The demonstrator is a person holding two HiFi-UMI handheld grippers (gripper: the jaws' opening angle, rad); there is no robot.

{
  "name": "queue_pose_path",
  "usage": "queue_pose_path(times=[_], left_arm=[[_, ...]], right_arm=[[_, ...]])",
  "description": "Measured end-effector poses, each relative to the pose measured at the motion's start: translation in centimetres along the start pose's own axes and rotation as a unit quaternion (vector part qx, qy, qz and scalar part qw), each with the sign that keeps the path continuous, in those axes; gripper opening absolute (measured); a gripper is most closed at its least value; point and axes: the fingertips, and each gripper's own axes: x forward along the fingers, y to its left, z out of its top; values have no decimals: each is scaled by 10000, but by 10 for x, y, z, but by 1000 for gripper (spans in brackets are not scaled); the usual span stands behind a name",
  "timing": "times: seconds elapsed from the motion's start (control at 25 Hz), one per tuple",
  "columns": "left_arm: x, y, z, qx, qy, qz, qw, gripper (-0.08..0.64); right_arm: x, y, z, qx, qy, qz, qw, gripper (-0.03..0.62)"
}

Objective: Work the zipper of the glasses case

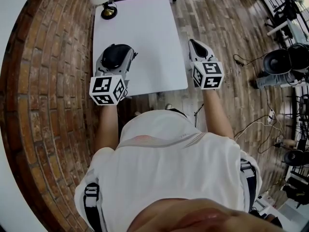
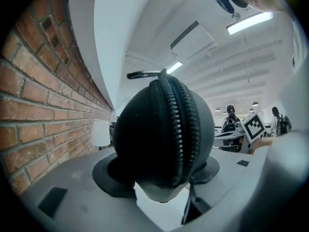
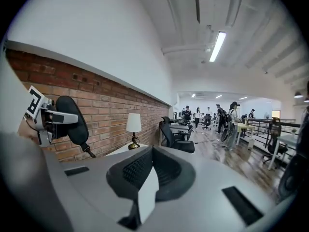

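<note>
Over left side of white table (image 1: 145, 28), my left gripper (image 1: 116, 53) clamps black glasses case (image 2: 145, 144). Zipper (image 2: 179, 129) looks fully closed, unworked. My right gripper (image 1: 195, 45) at right, jaws together, empty.

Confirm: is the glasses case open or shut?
Looks shut: halves of the glasses case meet along the zipper, no gap; far side hidden.

Tabletop (image 1: 149, 37) open beside left claw (image 1: 117, 51), lamp (image 1: 107, 11) far corner, brick wall (image 1: 48, 81) left
</note>
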Motion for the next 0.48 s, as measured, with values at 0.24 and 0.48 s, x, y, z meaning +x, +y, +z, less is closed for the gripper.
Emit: queue_pose_path(times=[0.24, 0.48], left_arm=[[-1, -8, -4, 8, 39, -49, 10000, 267], [-2, -18, -6, 17, 96, -75, 9999, 267]], right_arm=[[-6, 6, 0, 17, -88, 132, 9999, 51], [-11, 8, -1, 64, -126, 261, 9996, 51]])
